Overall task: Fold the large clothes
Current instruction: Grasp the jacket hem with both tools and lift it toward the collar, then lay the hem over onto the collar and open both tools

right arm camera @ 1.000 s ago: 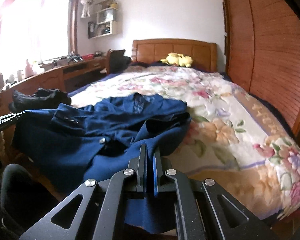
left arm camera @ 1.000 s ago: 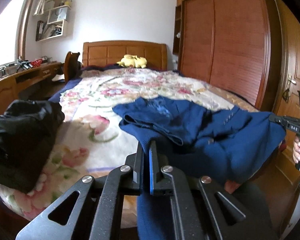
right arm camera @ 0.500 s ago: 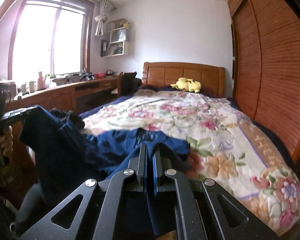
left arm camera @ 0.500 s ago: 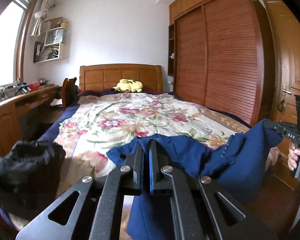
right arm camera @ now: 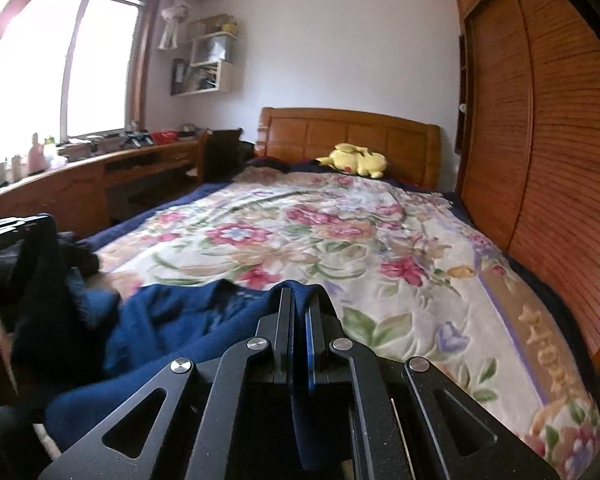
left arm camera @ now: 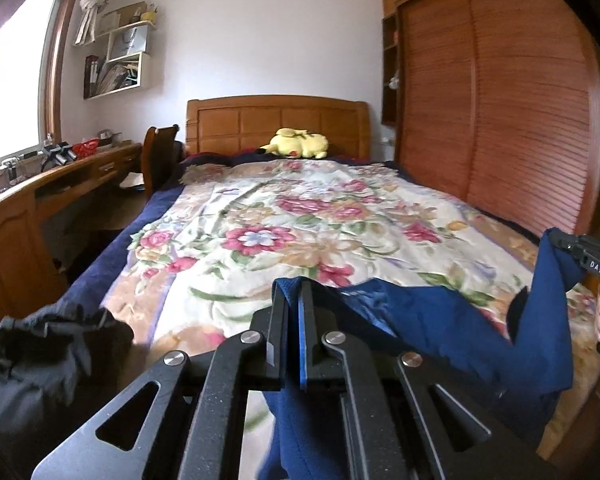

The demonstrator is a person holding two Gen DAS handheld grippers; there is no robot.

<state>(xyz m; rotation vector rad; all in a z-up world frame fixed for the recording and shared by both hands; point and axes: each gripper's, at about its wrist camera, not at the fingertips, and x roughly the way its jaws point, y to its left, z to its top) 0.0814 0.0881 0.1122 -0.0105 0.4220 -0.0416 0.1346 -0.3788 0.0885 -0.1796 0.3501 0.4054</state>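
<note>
A navy blue jacket (left arm camera: 440,320) hangs stretched between my two grippers at the foot of the bed. My left gripper (left arm camera: 293,292) is shut on one edge of it, and cloth hangs down below the jaws. My right gripper (right arm camera: 300,300) is shut on another edge; the jacket (right arm camera: 160,320) sags to the left toward the other gripper (right arm camera: 16,226). In the left wrist view the right gripper (left arm camera: 580,252) shows at the far right, holding the cloth up. The jacket is lifted off the floral bedspread (left arm camera: 300,220).
A black garment (left arm camera: 40,360) lies at the bed's near left corner. A yellow plush toy (left arm camera: 296,144) rests by the wooden headboard (left arm camera: 276,120). A wooden desk (left arm camera: 40,200) and chair stand left; a wardrobe (left arm camera: 500,120) runs along the right.
Both grippers have risen and pulled the jacket up off the bedspread toward the foot of the bed. It lay spread on the bed a second ago; now it hangs between them.
</note>
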